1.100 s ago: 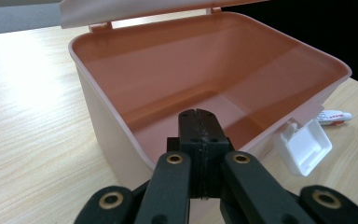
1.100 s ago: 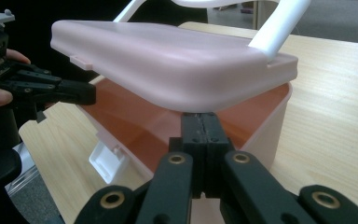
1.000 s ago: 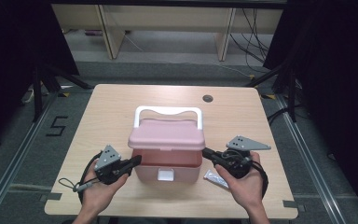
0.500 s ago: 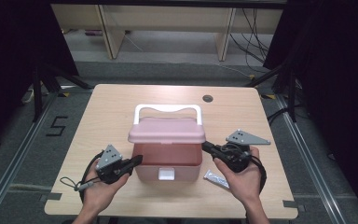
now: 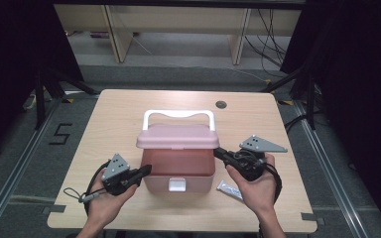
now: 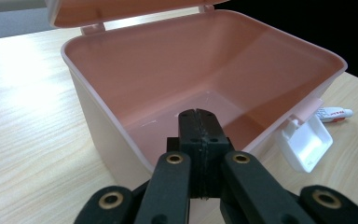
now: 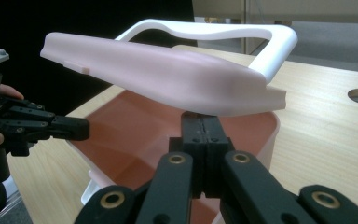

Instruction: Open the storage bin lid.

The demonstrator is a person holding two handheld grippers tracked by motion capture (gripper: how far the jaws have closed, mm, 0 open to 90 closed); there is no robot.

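Your pink box (image 5: 177, 166) sits near the middle of the table (image 5: 104, 124), a little toward your edge, and its lid (image 5: 177, 136) now stands higher than it did a second ago: hinged up at the front, white handle (image 5: 178, 115) toward the far edge. The white latch (image 5: 177, 185) hangs loose on the front wall.

Your right gripper (image 5: 217, 151) is clenched on nothing, its closed tips tucked under the lid's right edge, propping it. In the right gripper view the tips (image 7: 200, 122) meet the lid's underside (image 7: 168, 74).

Your left gripper (image 5: 146, 171) is likewise clenched and empty, resting against the box's left wall; from its own view the closed tips (image 6: 198, 122) point over the rim into a bare interior (image 6: 205, 107).

A small tube (image 5: 230, 190) lies on the table just right of the box, toward your edge.

Judgement: the opening is under way but unfinished. The lid rests on one narrow tip, so it could slip and drop.
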